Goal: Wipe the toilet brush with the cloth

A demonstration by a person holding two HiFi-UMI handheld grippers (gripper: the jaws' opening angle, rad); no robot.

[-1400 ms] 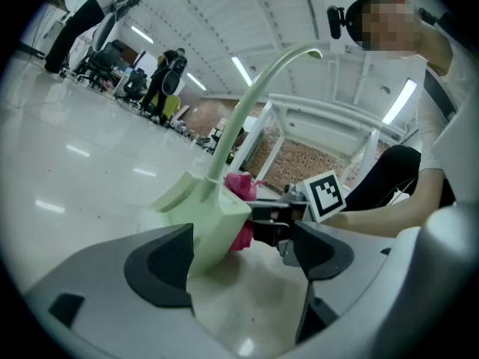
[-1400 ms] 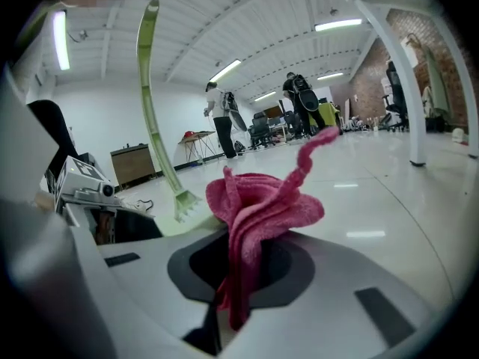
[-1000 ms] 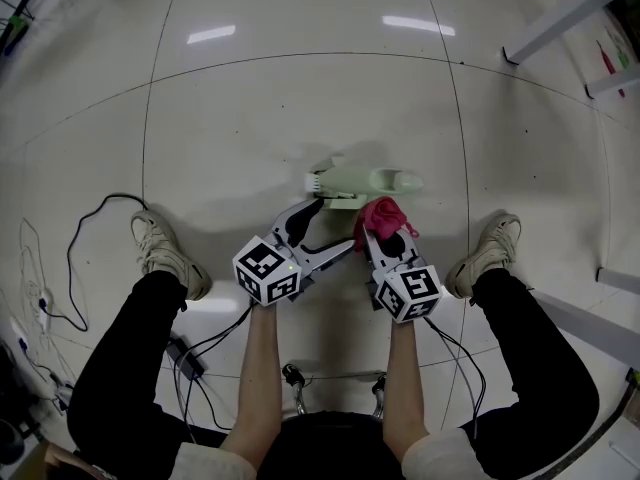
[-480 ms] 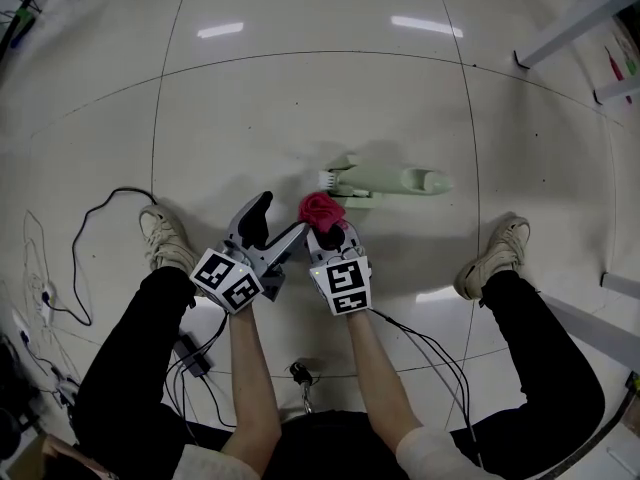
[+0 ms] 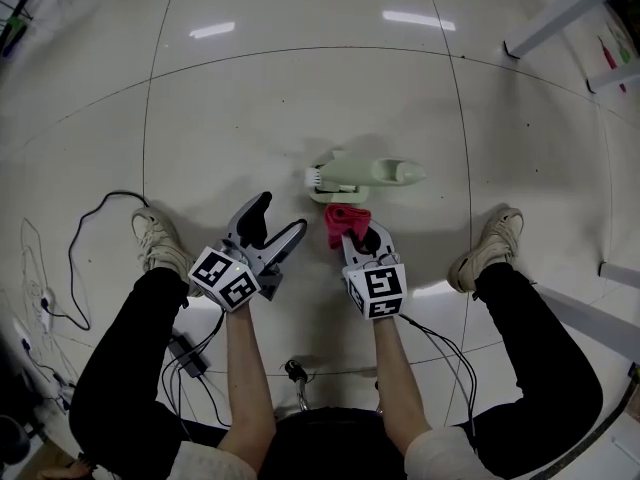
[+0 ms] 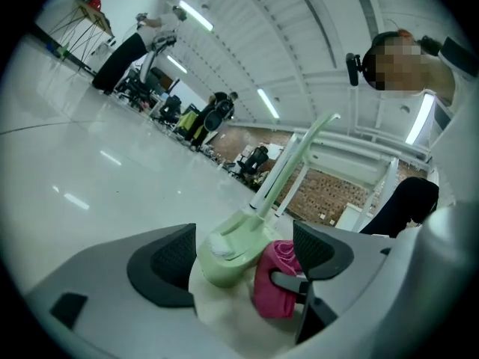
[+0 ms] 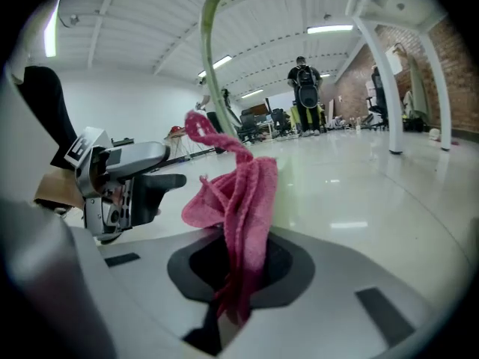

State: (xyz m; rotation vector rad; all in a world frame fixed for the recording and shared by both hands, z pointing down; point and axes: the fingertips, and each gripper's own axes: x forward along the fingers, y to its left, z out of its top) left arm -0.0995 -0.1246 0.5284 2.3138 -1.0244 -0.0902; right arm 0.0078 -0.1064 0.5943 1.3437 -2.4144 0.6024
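Operator seated, shoes (image 5: 160,244) planted either side. Left gripper (image 5: 276,224): jaws wide apart, nothing between them, aimed at the foot of the brush. Right gripper (image 5: 358,236): jaws closed on the pink cloth (image 5: 343,217), which stands bunched above them. Just beyond the cloth is the pale green toilet brush (image 5: 366,175), in its holder on the tiled floor (image 5: 250,108), with white bristles showing and the handle rising; contact with the cloth cannot be confirmed. Judgement: cloth secured, brush not held, wiping essentially all left to do. No brand or legible writing, only square markers on the gripper cubes.

Black trousers (image 5: 130,358); beige trainers (image 5: 162,250); white sleeves (image 5: 205,462)
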